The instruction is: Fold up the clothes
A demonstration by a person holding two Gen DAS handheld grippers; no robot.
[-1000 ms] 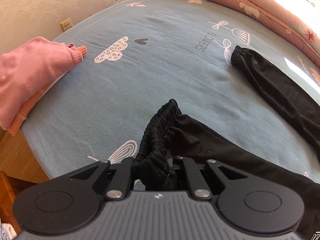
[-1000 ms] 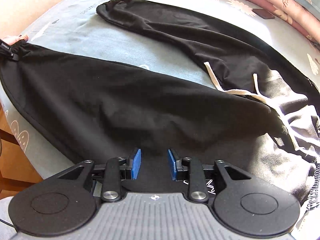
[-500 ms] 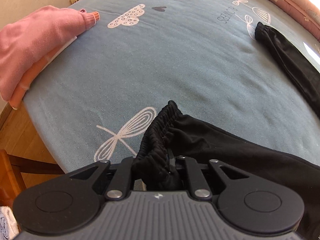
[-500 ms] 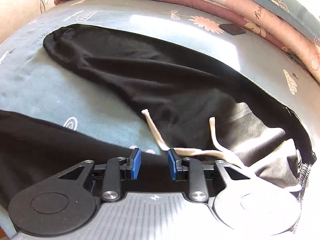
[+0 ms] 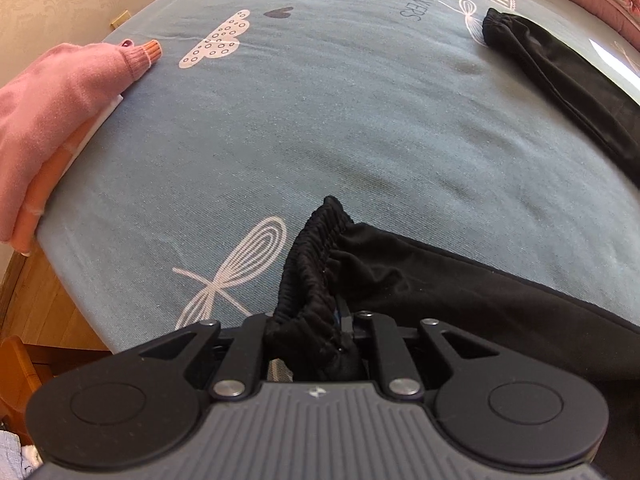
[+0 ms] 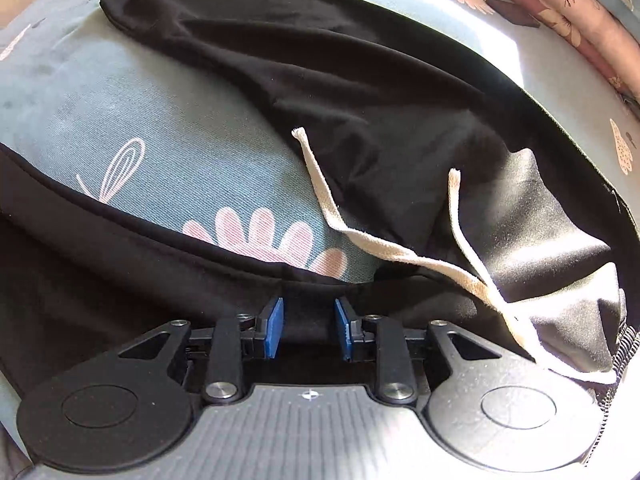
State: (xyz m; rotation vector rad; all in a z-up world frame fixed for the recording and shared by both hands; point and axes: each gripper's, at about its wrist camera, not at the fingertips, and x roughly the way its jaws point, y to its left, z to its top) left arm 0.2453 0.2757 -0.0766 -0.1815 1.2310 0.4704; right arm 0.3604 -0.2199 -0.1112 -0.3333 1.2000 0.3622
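1. Pinching the elastic cuff (image 5: 316,248) of one trouser leg, the left gripper (image 5: 316,344) is clenched on bunched black cloth near the bed's near edge, beside the white dragonfly print (image 5: 236,264).
2. The right gripper (image 6: 308,330) is released: its blue pads (image 6: 274,327) stand apart with black fabric lying across the gap, not squeezed.
3. The black trousers (image 6: 360,80) lie spread on the blue bedsheet (image 5: 320,112), legs splayed with bare sheet between them; the other cuff (image 5: 500,26) reaches toward the far right corner. The cream drawstring (image 6: 360,236) trails loose over the waist end.
4. Judged from this, the legs are not yet laid one on the other.
5. Risks:
   - The thick cuff could slip from the left grip if pulled hard, since only a bunch is caught.
   - The right pads may catch just one layer, or the drawstring, so the fold drags askew.
   - The near leg could slide off the edge.
   - A wide swing could nudge the pink garment (image 5: 52,108) at the left corner.
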